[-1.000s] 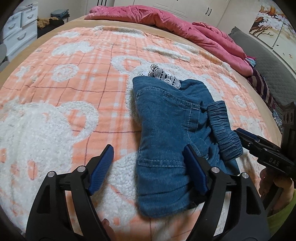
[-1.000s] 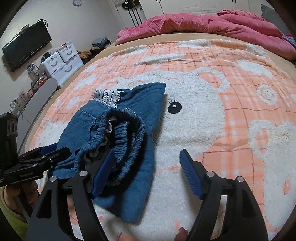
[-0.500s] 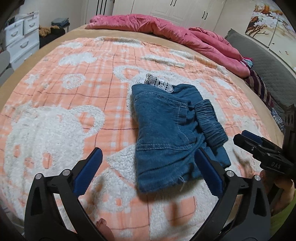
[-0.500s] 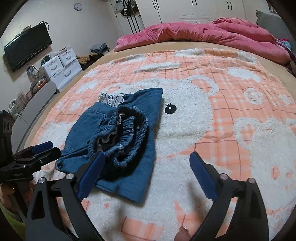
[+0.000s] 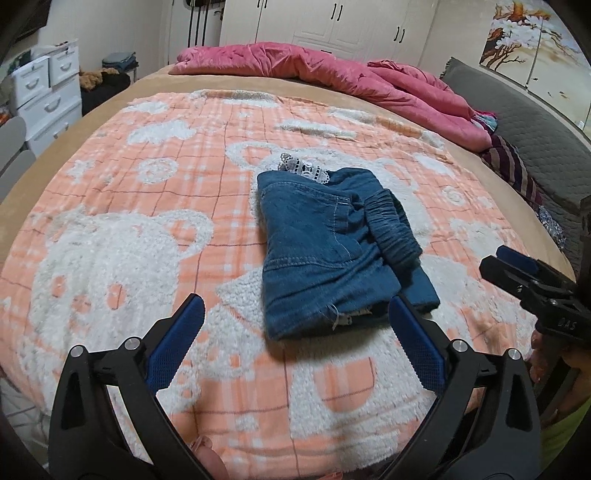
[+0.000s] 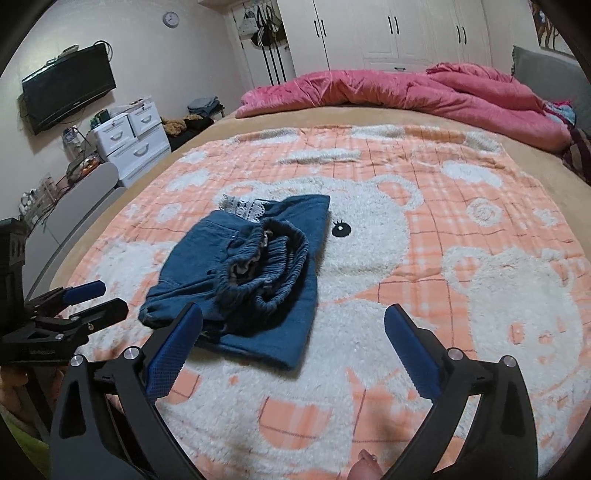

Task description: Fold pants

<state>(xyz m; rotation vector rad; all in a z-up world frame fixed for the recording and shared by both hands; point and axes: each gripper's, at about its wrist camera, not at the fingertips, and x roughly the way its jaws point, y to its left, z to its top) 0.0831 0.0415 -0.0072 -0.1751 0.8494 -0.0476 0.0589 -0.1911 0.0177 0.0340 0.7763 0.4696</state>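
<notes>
The blue denim pants (image 5: 332, 251) lie folded in a compact bundle on the orange bear-pattern blanket (image 5: 129, 206), with the elastic waistband on top and a white lace trim (image 5: 304, 170) at the far edge. They also show in the right wrist view (image 6: 251, 273). My left gripper (image 5: 295, 332) is open and empty, held just short of the bundle's near edge. My right gripper (image 6: 291, 336) is open and empty, near the bundle's near right corner. It also shows in the left wrist view (image 5: 517, 267), at the right edge.
A crumpled pink duvet (image 5: 332, 74) lies along the far side of the bed. A grey headboard (image 5: 517, 122) is at the right. White drawers (image 6: 129, 144) and a wall TV (image 6: 68, 88) stand off the bed's left side. White wardrobes (image 6: 388, 33) are behind.
Both grippers have pulled back from the pants toward the near edge of the bed. The left finger no longer rests on the denim. The folded bundle stays in place.
</notes>
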